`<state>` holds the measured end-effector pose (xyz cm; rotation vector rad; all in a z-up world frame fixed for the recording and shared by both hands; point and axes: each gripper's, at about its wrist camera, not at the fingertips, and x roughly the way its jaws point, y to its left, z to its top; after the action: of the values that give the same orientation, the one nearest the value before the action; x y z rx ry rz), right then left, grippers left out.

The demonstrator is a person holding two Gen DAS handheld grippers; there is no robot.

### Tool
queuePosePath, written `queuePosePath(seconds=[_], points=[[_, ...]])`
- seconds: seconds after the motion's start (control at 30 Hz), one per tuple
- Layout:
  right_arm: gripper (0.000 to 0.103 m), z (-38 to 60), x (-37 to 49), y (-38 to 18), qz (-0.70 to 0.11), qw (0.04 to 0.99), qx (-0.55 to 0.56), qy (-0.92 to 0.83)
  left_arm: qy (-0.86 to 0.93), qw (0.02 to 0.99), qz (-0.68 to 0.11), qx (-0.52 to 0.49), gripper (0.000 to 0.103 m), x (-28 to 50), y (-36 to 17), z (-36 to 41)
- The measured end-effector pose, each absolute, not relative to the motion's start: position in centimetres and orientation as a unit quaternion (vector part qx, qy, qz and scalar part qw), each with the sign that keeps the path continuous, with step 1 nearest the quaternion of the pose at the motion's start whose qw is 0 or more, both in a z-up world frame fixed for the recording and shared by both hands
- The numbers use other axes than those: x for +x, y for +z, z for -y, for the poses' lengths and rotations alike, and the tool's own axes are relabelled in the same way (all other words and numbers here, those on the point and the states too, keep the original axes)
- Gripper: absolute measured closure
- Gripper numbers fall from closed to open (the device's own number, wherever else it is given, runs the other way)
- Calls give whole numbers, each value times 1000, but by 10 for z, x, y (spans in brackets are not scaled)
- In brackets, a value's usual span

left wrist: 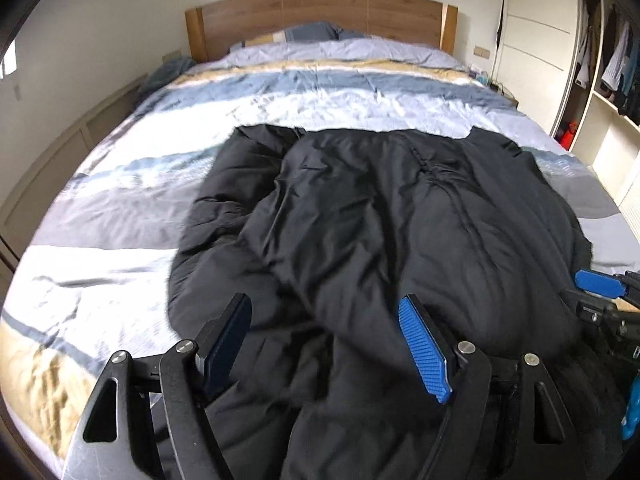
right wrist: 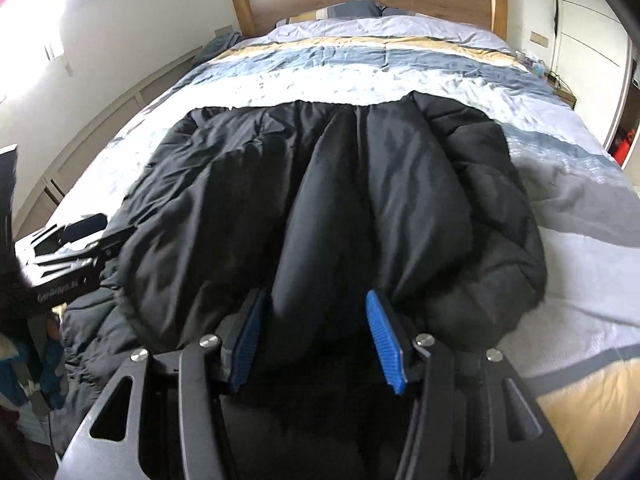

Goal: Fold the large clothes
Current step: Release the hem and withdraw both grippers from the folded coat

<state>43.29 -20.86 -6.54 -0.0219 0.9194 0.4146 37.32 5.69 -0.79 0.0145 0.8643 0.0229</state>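
Looking along the left gripper, we see its two fingers spread wide over the near part of a black padded jacket, with puffy cloth rising between the blue pads but neither pad pressed onto it. The tool points toward the wooden headboard, held low and roughly level over the foot edge of the bed. From the right wrist view, the right gripper also points toward the headboard, tilted slightly down, its fingers parted on either side of a raised ridge of the jacket; the pads sit close to the fabric, yet we cannot tell whether they touch it. The jacket lies spread across the near half of the bed, on a striped blue, white and tan duvet, reaching from the foot edge toward the middle. The left gripper shows at the left edge of the right view, the right one at the right edge of the left view. An open wardrobe stands beyond the bed's right side.
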Motion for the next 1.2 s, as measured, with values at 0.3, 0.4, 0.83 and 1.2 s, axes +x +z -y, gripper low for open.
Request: queuePosePath(seconds=[0.3,0.4,0.83,1.2], points=[[52,225,372,-43,-423,883,12,200,38,927,-373,6,23,293,23,-64],[52,232,347,-38,-415,887,22,203,46,932,-360,6,21,269,29,-66],[46,276,276,-21,-385,906,48,172,48,950,-307,16,12,199,63,-69],[41,343,232,-27,-376,914,96,121,63,952,-298,1,7,168,62,-88]])
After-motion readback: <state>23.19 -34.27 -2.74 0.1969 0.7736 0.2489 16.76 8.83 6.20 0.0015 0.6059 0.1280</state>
